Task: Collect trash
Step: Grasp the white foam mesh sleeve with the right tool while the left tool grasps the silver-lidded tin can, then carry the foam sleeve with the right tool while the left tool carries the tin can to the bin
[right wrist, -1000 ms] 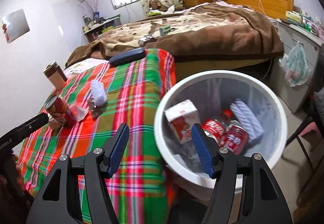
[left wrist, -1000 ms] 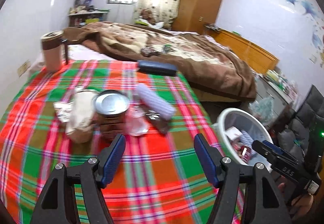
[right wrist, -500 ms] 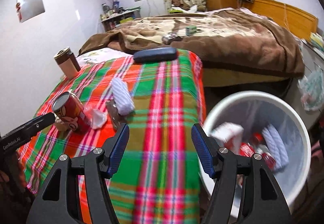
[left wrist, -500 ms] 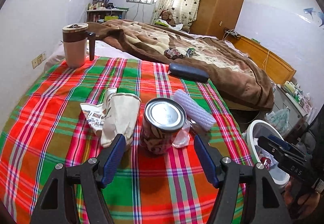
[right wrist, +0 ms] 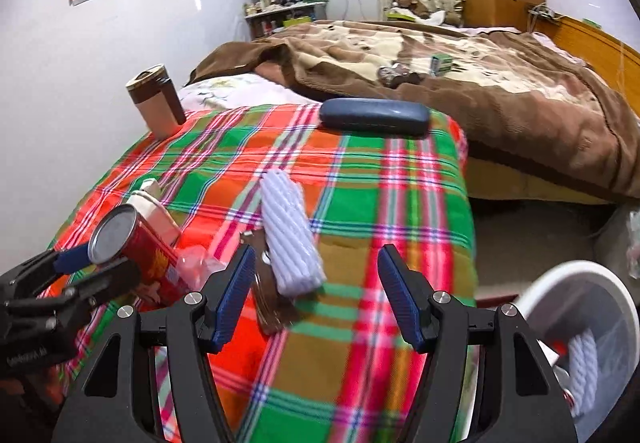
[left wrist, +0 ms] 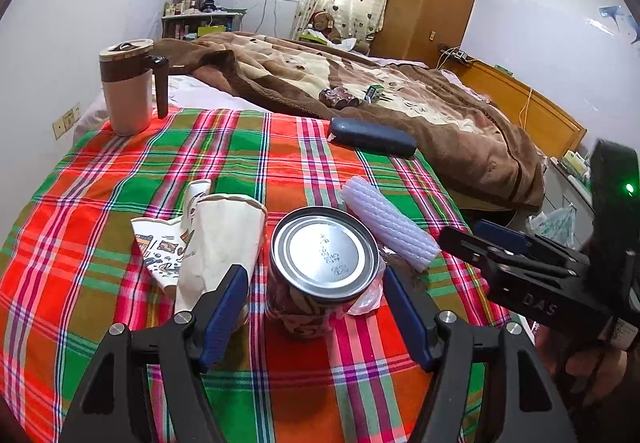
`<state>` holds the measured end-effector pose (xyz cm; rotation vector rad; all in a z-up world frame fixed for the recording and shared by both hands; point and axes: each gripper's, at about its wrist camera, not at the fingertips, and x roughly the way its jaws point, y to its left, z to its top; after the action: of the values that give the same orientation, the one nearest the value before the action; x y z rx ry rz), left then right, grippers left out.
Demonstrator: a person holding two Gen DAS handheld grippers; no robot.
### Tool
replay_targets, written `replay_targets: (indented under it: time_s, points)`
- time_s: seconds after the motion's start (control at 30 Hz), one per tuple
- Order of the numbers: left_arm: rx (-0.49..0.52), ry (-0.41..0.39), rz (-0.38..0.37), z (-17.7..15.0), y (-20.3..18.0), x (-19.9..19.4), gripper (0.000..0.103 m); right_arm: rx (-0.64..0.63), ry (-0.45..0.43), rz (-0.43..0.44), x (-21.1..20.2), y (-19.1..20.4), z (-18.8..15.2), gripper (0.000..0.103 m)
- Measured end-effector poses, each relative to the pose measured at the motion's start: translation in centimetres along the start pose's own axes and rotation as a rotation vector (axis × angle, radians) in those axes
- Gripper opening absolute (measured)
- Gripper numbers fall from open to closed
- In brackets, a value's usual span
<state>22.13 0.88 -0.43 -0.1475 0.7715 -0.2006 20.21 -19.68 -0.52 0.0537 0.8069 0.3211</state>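
A red can (left wrist: 316,275) with a silver top stands on the plaid cloth (left wrist: 120,171). My left gripper (left wrist: 316,307) is open with a blue finger on each side of the can, not touching it. A crushed paper cup (left wrist: 216,239) lies left of the can. A white ribbed foam roll (right wrist: 290,235) and a dark wrapper (right wrist: 270,303) lie just ahead of my open, empty right gripper (right wrist: 316,299). The can (right wrist: 140,255) and the left gripper (right wrist: 80,267) show at the left of the right wrist view. The white bin (right wrist: 592,339) holds trash at lower right.
A lidded mug (left wrist: 128,87) stands at the cloth's far left corner. A dark glasses case (left wrist: 372,137) lies at the far edge. A bed with a brown blanket (left wrist: 360,83) lies beyond. My right gripper (left wrist: 492,239) shows at the right of the left wrist view.
My left gripper moved forward until its fingers flank the can. My right gripper swung left from over the bin to above the cloth, in front of the foam roll.
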Motion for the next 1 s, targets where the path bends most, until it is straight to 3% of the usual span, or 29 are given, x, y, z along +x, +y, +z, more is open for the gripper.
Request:
replay_targets:
  time_s: [0.3,0.4,0.5,0.77,0.8,1.0]
  points:
    - [-0.007,-0.002,-0.005,0.4,0.2,1.0,0.069,-0.028,0.066,0.025,2.8,0.6,1.0,0.059]
    - [-0.014,-0.011,-0.015,0.6,0.3,1.1,0.069,-0.011,0.077,0.043,3.3,0.5,0.9,0.049]
    - [-0.024,-0.006,-0.020,0.7,0.5,1.4,0.056,-0.004,0.091,0.050,3.9,0.6,0.7,0.040]
    - [-0.024,-0.011,-0.020,0.7,0.6,1.5,0.056,0.004,0.094,0.070,4.0,0.5,0.6,0.024]
    - [-0.027,-0.012,-0.021,0.7,0.7,1.4,0.056,0.012,0.090,0.073,3.8,0.4,0.6,0.017]
    - [-0.031,-0.011,-0.021,0.5,0.7,1.2,0.056,0.020,0.077,0.072,3.6,0.3,0.4,0.013]
